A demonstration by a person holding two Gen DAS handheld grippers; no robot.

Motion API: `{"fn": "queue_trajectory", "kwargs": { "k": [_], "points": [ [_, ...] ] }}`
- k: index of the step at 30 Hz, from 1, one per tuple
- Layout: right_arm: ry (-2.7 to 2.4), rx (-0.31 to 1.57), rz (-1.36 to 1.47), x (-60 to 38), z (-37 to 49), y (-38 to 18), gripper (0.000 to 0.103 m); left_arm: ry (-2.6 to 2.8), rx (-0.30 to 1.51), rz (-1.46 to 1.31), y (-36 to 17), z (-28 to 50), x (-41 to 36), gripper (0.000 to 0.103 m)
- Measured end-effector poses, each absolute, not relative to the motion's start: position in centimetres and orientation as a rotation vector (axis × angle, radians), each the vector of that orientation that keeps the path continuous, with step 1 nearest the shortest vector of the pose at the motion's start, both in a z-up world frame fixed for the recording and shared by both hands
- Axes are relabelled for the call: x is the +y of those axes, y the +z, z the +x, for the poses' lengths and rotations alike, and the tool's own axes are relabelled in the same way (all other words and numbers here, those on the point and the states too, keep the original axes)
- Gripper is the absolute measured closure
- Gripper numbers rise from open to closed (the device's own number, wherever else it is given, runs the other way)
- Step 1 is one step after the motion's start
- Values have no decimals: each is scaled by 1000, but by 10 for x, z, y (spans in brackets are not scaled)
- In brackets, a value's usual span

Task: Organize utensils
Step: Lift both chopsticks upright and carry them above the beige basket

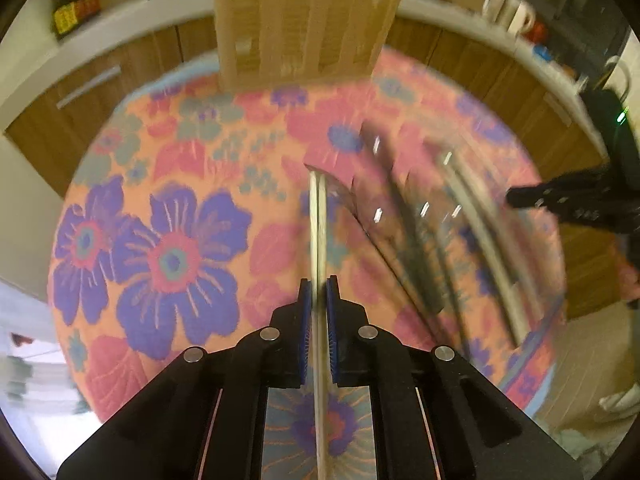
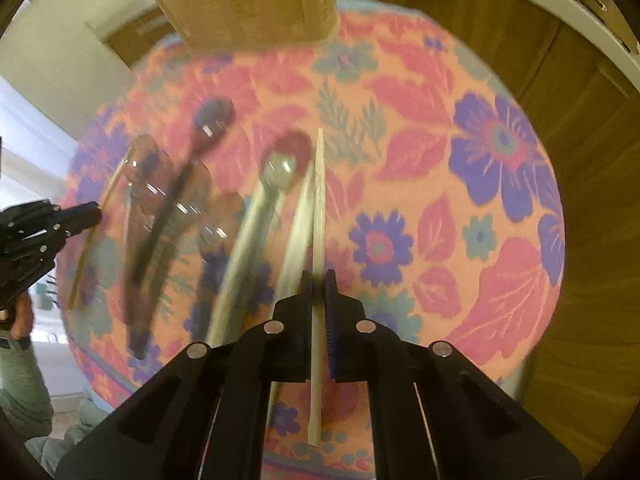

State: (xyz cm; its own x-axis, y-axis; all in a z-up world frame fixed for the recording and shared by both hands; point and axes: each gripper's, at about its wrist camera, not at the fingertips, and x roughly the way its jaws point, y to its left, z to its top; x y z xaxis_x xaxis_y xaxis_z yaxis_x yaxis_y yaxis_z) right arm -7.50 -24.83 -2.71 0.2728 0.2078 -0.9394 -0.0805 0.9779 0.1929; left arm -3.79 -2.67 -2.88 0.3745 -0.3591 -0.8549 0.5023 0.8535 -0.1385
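Note:
My left gripper (image 1: 319, 292) is shut on a thin metal utensil (image 1: 315, 220) seen edge-on, held above the floral tablecloth (image 1: 160, 248). My right gripper (image 2: 319, 284) is shut on a pale wooden chopstick (image 2: 319, 200) that points away over the cloth. Several blurred utensils lie on the cloth between the grippers: metal spoons (image 2: 272, 184), a dark spoon (image 2: 180, 184) and a thin wooden stick (image 2: 96, 232); they also show in the left wrist view (image 1: 440, 220). A wooden compartment organizer (image 1: 304, 20) stands at the table's far edge, also in the right wrist view (image 2: 248, 0).
Wooden cabinets (image 2: 560, 140) and a white countertop (image 1: 100, 36) ring the round table. Mugs and containers (image 1: 524, 20) stand on the counter at the right. The left gripper shows at the left of the right wrist view (image 2: 60, 224), the right gripper at the right of the left view (image 1: 560, 200).

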Motion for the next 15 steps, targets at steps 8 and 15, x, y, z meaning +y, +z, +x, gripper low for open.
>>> {"fn": "queue_trajectory", "kwargs": {
  "k": [8,15],
  "points": [
    [287,1091,124,-239,-68,16,99,-619,923,-46,10,-24,-7,101],
    [305,1072,139,-236,-64,11,99,-523,1032,-96,-14,-2,14,100]
  ]
}}
